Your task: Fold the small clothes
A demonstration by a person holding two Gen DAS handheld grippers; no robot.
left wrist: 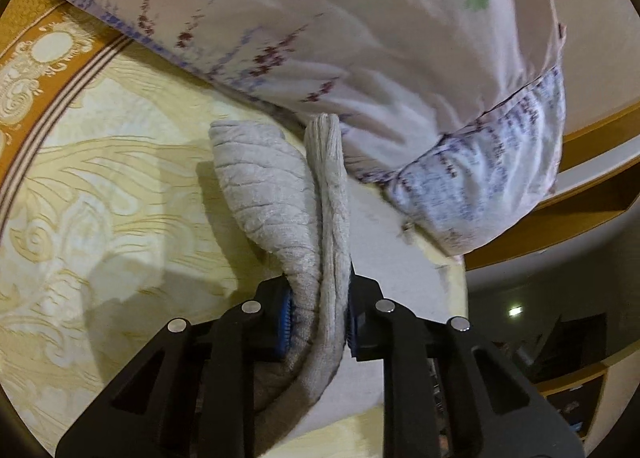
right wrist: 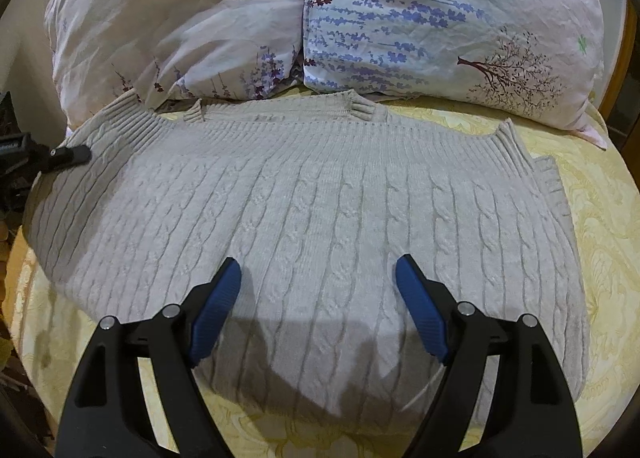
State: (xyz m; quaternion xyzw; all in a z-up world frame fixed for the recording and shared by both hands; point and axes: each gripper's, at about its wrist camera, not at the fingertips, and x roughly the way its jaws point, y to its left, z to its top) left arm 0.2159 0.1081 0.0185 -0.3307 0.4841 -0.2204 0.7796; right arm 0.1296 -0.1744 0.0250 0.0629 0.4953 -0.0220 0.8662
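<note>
A pale grey cable-knit sweater (right wrist: 312, 209) lies spread flat on the yellow patterned bedspread (right wrist: 600, 217), its ribbed hem toward the pillows. My left gripper (left wrist: 318, 314) is shut on a bunched edge of the sweater (left wrist: 276, 193), the fabric standing between its blue pads. That gripper also shows in the right wrist view (right wrist: 68, 153) at the sweater's left edge. My right gripper (right wrist: 318, 274) is open and empty, hovering just above the sweater's near part with its blue fingers (right wrist: 216, 310) spread wide.
Two floral pillows (right wrist: 440, 17) lean side by side at the head of the bed, touching the sweater's far edge. One pillow (left wrist: 360, 37) looms right in front of the left gripper. The bed's edge and a wooden frame (left wrist: 592, 137) are at right.
</note>
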